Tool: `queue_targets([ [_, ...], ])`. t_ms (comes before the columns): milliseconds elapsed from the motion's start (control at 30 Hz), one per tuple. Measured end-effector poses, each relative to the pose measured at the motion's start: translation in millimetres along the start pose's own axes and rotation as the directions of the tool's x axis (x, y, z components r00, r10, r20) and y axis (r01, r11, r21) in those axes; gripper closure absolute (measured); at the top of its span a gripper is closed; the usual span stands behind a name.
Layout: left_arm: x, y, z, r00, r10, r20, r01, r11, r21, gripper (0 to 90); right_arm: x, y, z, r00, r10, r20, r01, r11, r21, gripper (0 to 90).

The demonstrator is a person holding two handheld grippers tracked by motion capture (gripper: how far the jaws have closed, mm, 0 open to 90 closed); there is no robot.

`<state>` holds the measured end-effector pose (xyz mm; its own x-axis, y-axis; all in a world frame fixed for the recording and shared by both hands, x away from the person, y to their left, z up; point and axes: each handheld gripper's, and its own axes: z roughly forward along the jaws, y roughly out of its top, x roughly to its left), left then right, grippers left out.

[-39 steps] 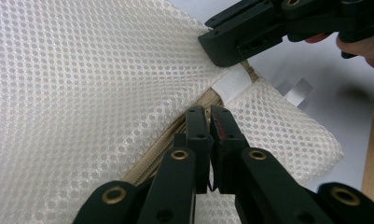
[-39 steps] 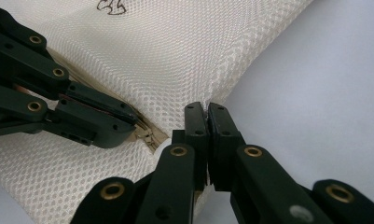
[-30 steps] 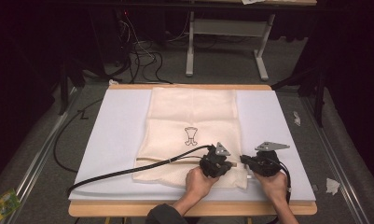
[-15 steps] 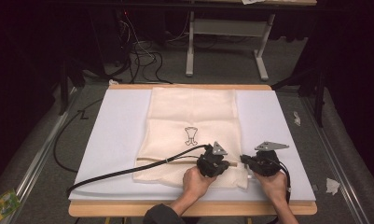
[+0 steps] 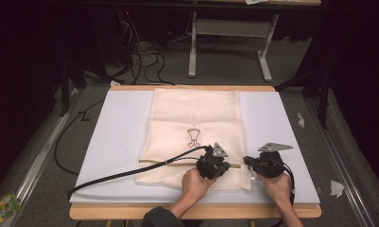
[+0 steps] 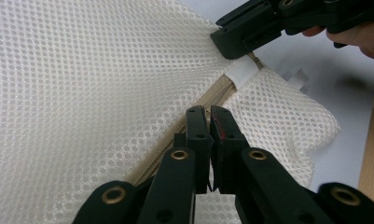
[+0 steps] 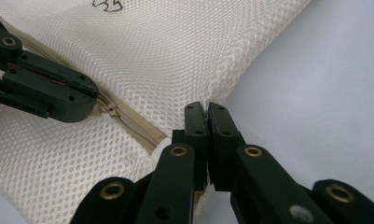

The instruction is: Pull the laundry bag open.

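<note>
Little has shifted since the earlier frames: our left gripper [image 5: 227, 164] has edged slightly along the zip, while our right gripper [image 5: 247, 163] has kept its place. We hold the left jaws pressed together on the beige zipper [image 6: 201, 108] of the cream mesh laundry bag [image 5: 192, 123]; the red-edged fingertips [image 6: 220, 122] pinch right at the zip line, though the slider itself is hidden between them, so we cannot tell exactly what they bite. Our right jaws are also closed, clamped on the bag's side seam [image 7: 205, 103] just beyond the zip's end, where a white fabric tab [image 6: 240, 73] sits under its fingertips. Just ahead of the left fingers the zip runs to that tab; behind them it disappears under the gripper. A small dark printed emblem [image 5: 193, 136] lies farther up the bag, too small to read. Beneath the bag lies a white sheet [image 5: 121, 127] on a wooden table [image 5: 196, 211]; grey floor [image 5: 225, 61], cables and a metal frame lie beyond.
</note>
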<state>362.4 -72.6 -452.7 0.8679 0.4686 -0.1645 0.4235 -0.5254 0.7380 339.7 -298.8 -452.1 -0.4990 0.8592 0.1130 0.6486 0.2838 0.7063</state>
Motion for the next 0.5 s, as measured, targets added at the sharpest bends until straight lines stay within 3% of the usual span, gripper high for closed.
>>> queue_targets([
  [367,1.1,-2.6,-2.4,0.9999,0.005,-0.010,-0.005,1.0000,-0.008,87.2,-0.3,-0.5,1.1,1.0000,0.005,-0.003,-0.005,1.000,-0.008,89.0],
  [500,2.8,-3.1,-4.5,1.0000,-0.001,0.006,0.001,1.0000,-0.004,87.2,0.3,-0.7,1.8,0.9999,0.009,-0.007,-0.009,1.000,-0.002,89.0],
])
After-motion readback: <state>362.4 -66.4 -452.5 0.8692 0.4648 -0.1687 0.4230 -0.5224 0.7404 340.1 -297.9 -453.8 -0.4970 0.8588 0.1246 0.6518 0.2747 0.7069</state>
